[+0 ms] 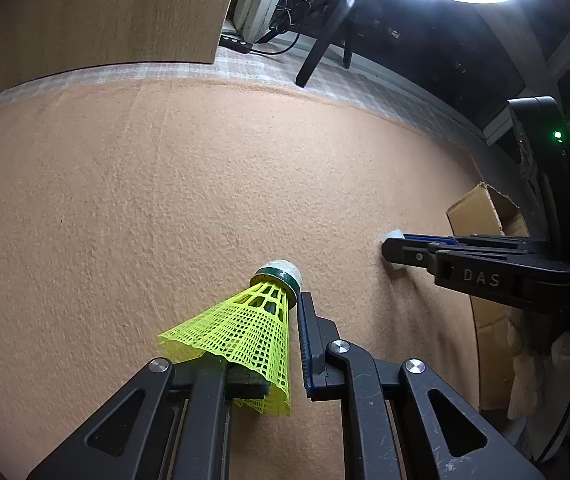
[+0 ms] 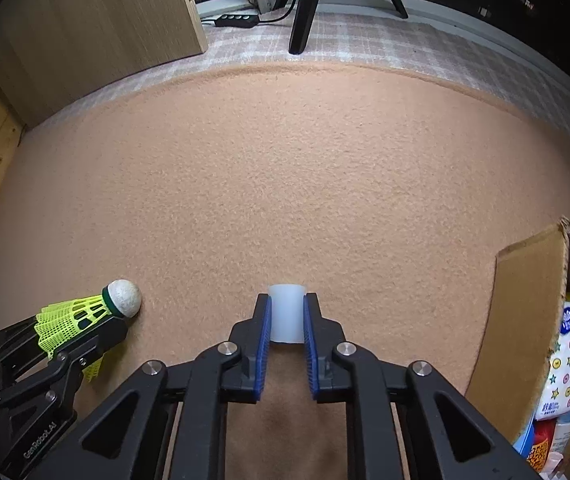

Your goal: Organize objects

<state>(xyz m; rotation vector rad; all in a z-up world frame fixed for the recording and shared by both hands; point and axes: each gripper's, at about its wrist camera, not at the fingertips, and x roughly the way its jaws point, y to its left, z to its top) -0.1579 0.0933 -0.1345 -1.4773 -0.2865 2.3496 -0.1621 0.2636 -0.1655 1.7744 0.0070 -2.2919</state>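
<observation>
Left gripper [image 1: 269, 336] clamped on yellow shuttlecock [image 1: 245, 328], right gripper [image 2: 287, 320] clamped on white cap [image 2: 286, 312], both on tan mat [image 2: 285, 180], box [image 2: 525, 320] at right

The lower skirt of the yellow mesh shuttlecock [image 1: 245, 332] disappears behind the left gripper [image 1: 273, 344], so the left pad's contact cannot be seen. The brown cardboard box [image 2: 525, 320] is cut off by the right edge; the patterned tissue pack [image 2: 569, 364] inside shows only partly, its print too small to read. The small translucent white cylinder [image 2: 286, 314], perhaps a cap, has its sides covered by blue pads.
</observation>
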